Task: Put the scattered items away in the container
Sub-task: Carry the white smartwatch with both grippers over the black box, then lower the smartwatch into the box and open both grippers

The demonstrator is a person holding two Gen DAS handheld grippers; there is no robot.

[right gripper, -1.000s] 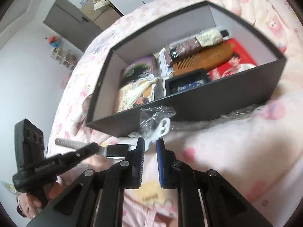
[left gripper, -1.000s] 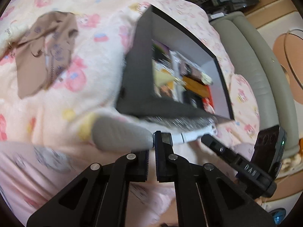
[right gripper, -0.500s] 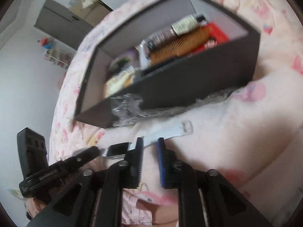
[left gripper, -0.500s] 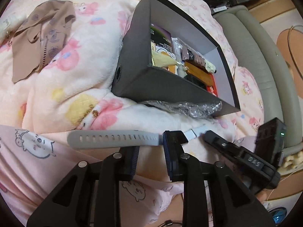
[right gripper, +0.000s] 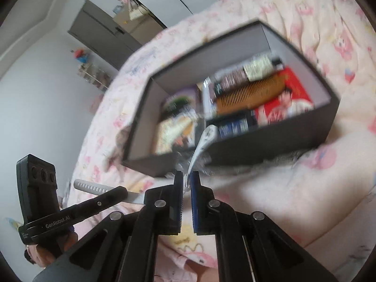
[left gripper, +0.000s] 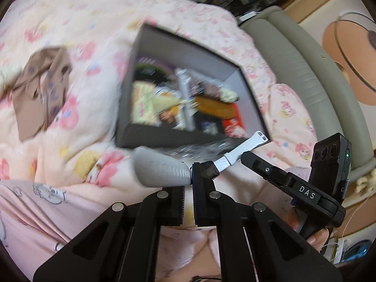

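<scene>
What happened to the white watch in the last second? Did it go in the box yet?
Not yet. The watch was lying on the blanket; now both grippers have lifted it. The right gripper shut on the buckle strap, whose tip now rises over the box front wall. The left gripper stays clamped at the watch body. The box, its contents and the brown cloth look unmoved.

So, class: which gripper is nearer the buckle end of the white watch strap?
Right. The right gripper pinches the white strap just below the buckle; the left gripper grips the watch farther back, by the grey strap.
</scene>
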